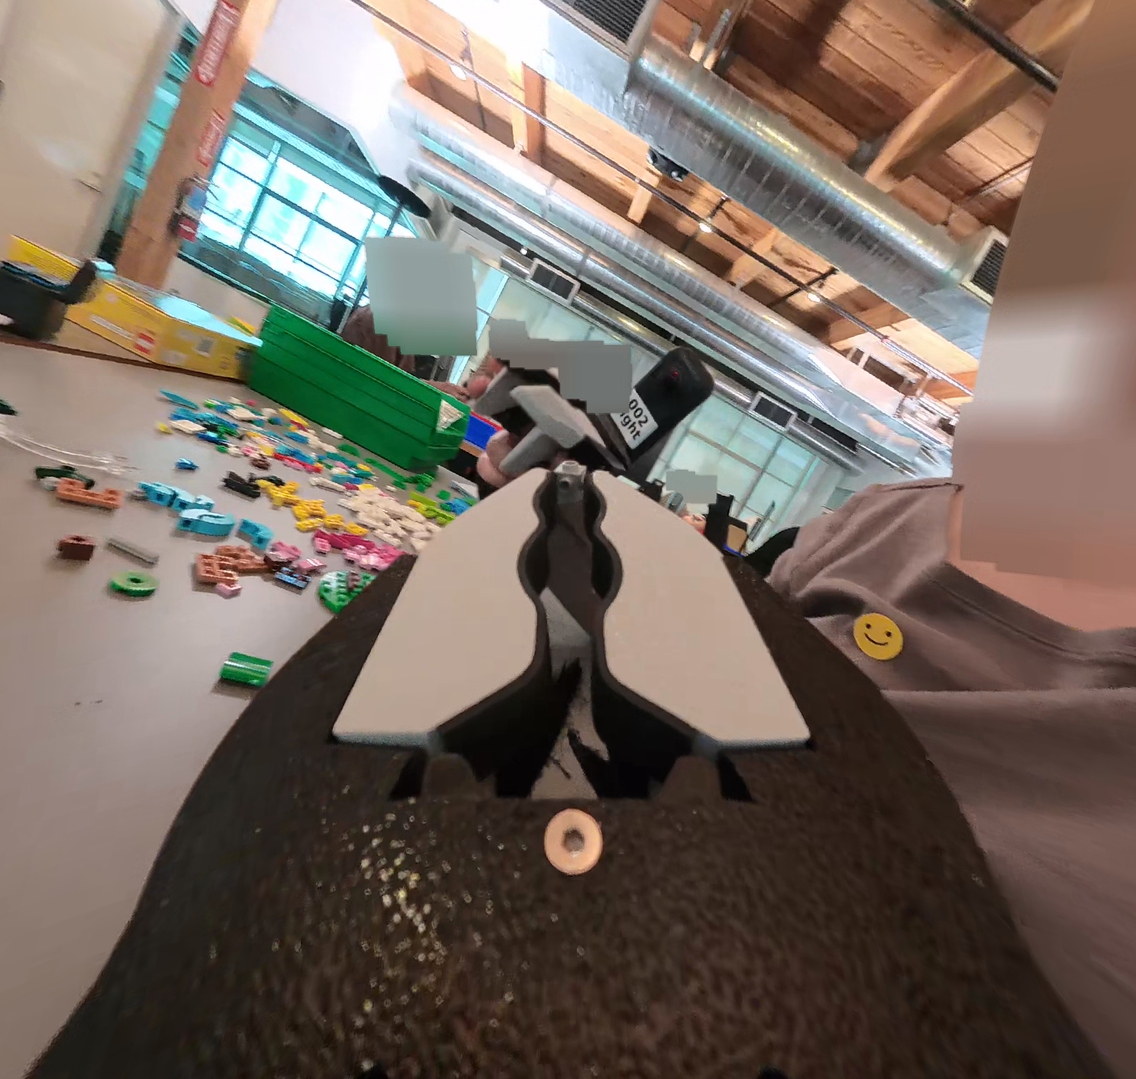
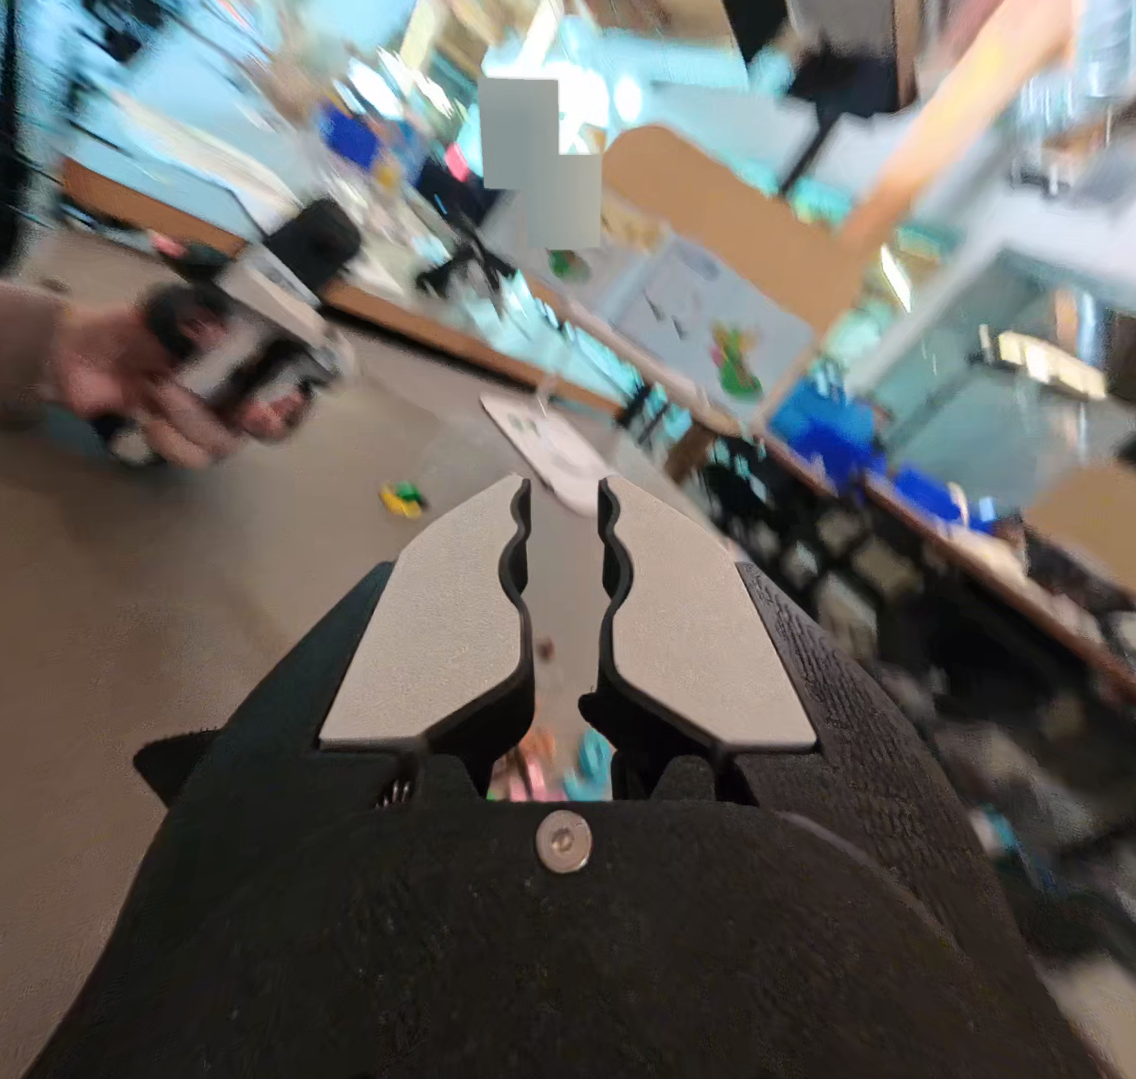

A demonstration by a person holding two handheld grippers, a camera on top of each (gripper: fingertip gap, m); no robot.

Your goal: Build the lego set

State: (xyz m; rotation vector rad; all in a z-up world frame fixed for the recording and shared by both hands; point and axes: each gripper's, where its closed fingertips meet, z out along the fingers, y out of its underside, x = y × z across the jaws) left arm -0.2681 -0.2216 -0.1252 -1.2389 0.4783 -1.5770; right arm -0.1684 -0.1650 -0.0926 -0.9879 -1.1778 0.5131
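Loose lego pieces (image 1: 295, 496) lie scattered on the worktop (image 1: 123, 742) towards its far edge, beside stacked green trays (image 1: 356, 392). The left claw (image 1: 570, 481) is clamped on a small grey piece (image 1: 569, 484). The right claw (image 2: 562, 490) stands apart, holding nothing.

A white label (image 1: 635, 421) (printed) on the far hand-held gripper (image 1: 541, 429).

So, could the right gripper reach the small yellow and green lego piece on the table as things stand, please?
Probably yes: the right gripper is open and empty, and the yellow and green piece lies alone on bare table, nothing between them.
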